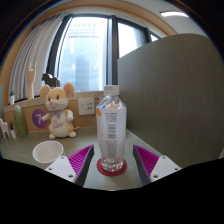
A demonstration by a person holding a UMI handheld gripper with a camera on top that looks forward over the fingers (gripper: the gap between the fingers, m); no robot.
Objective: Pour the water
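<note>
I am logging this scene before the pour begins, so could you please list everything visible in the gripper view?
Water bottle: one, clear plastic with a white cap and pale label, upright between the gripper's fingers with a gap at either side.
Coaster: one, red, under the bottle.
Bowl: one, white, on the table to the left of the bottle.
Mouse plush toy: one, beige and white, behind the bowl.
Wall socket: one, white, behind the toy.
Partition: one, grey-green, right of the bottle.
Window: bright, with a pale curtain at its left.
Table: one, pale.
Gripper: one, with magenta pads, open around the bottle.
</note>
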